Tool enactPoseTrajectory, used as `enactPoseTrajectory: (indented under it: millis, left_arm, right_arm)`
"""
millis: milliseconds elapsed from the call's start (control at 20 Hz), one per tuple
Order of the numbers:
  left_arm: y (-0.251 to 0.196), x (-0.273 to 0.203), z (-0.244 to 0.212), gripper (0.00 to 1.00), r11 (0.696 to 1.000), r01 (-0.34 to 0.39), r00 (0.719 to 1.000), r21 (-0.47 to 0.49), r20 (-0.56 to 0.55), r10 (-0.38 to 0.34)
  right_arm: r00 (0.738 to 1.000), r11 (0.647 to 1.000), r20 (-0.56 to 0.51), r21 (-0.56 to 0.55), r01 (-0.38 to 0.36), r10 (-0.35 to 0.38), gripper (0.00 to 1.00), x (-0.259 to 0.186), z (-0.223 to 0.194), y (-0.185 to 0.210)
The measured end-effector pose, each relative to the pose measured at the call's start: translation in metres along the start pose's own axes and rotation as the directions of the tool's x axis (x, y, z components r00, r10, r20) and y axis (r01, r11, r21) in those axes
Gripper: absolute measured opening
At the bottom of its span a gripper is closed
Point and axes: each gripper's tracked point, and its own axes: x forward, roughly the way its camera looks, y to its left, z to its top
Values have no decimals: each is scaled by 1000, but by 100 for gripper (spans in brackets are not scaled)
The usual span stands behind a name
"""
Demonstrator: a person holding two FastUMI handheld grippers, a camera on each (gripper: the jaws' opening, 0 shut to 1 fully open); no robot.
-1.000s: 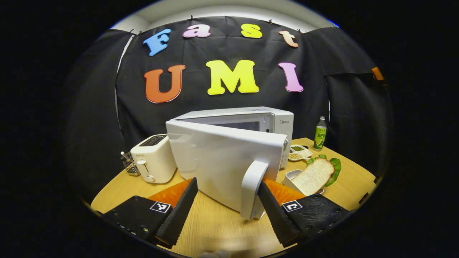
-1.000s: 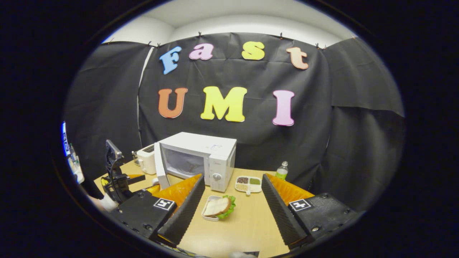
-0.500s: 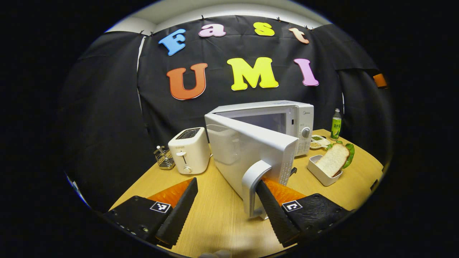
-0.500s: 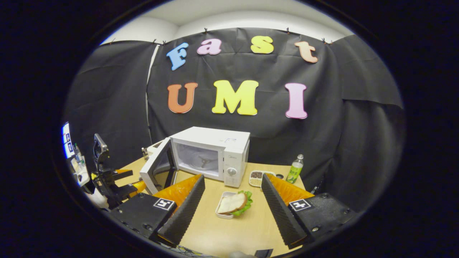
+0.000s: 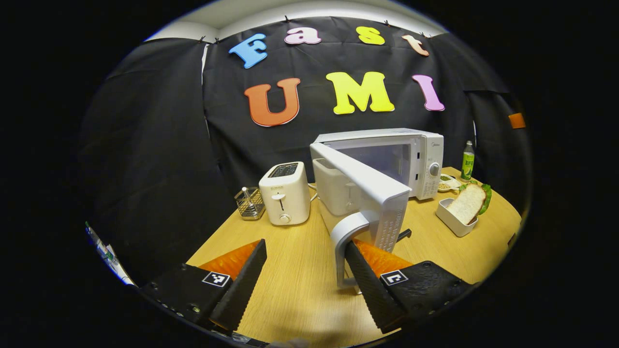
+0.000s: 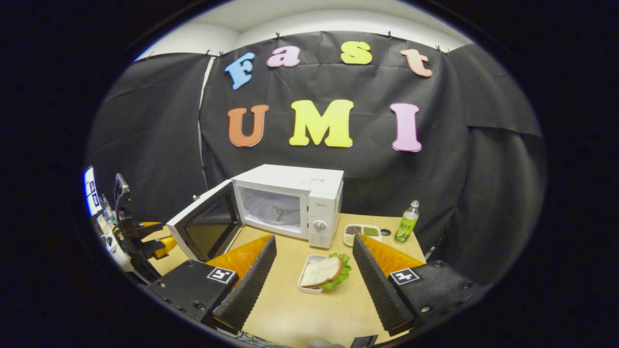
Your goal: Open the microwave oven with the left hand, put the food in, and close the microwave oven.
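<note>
The microwave oven (image 6: 290,203) stands at the back of the wooden table (image 5: 300,270), its door (image 5: 372,193) swung well out on the left-hand hinge and the cavity exposed. The left gripper (image 5: 302,275) has its jaws spread wide; one finger (image 5: 367,285) is hooked behind the door handle (image 5: 346,241), evidently to pull rather than pinch. The other finger stands clear of the handle, so nothing is clamped. The right gripper (image 6: 309,285) hovers with its jaws likewise apart and empty, aimed at the food: a sandwich (image 6: 325,271) of bread and lettuce in a small white tray (image 6: 303,285), set on the table just in front of the oven's control panel. That placement leaves a short path into the cavity. A toaster (image 5: 284,192) and a green bottle (image 6: 406,222) flank the oven. Judgement: opening is nearly complete; loading is not begun.
</note>
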Motion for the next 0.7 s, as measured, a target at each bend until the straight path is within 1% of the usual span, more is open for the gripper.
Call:
enactPoseTrajectory:
  millis: [150,350,400,450,500,650,700]
  left_arm:
    - [22,-6,-5,96,999,-30,1000,39,0,30]
    - [52,-9,-12,97,994,-111,993,20,-28,112]
    - [54,-11,-12,95,993,-121,992,16,-31,122]
    - [57,-14,-10,94,992,-127,992,12,-25,127]
    - [57,-17,-9,95,992,-127,992,4,-24,127]
    - [48,-31,-2,97,994,-103,995,-29,-6,103]
    - [41,-36,0,96,996,-83,997,-41,0,83]
  right_arm:
    - [1000,1000,-5,-5,4,-4,96,7,-5,-4]
    - [999,1000,-37,-7,22,-22,97,24,-19,-20]
    - [998,1000,-53,-9,23,-24,97,30,-27,-25]
    - [997,1000,-69,-7,19,-20,100,37,-34,-31]
    - [995,1000,-95,0,13,-13,97,44,-44,-37]
    - [980,998,-196,57,-12,23,96,71,-79,-51]
    - [973,998,-228,67,-20,35,100,80,-89,-54]
